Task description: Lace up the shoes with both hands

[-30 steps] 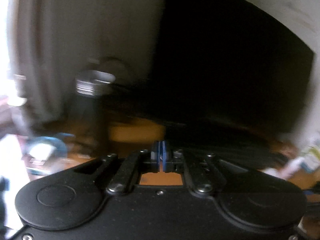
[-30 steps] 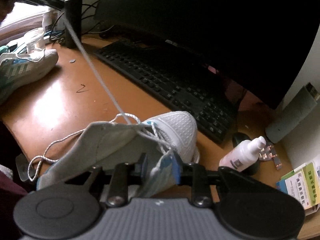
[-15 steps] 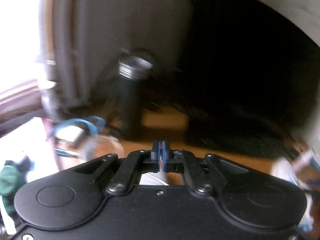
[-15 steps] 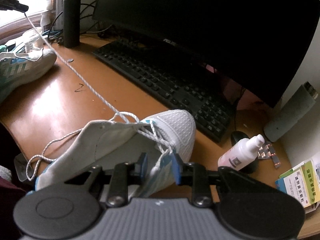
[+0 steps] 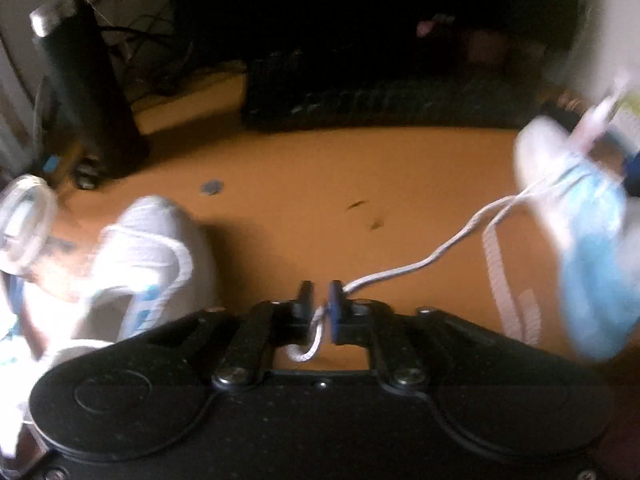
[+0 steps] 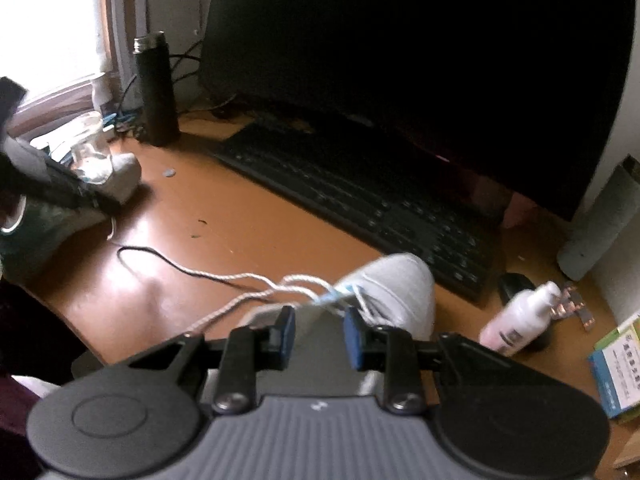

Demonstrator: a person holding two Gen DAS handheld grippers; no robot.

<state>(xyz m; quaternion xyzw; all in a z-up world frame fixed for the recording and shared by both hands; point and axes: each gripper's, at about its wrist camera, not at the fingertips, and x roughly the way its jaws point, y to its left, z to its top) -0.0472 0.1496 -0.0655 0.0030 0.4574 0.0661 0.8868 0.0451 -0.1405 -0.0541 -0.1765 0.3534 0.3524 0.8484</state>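
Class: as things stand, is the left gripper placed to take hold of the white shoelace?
Probably yes: the shoelace already runs between the left gripper's opening jaws, with nothing blocking it.

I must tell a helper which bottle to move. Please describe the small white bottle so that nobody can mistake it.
Start at the big dark monitor and follow the black keyboard to its right end. Beside the black mouse there leans the small white bottle. Unlike the tall black flask by the window, it is short, pale and pump-topped.

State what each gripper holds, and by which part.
The right gripper clamps the white shoe by its tongue. The left gripper is opening; the shoelace runs slack between its jaws, no longer pinched.
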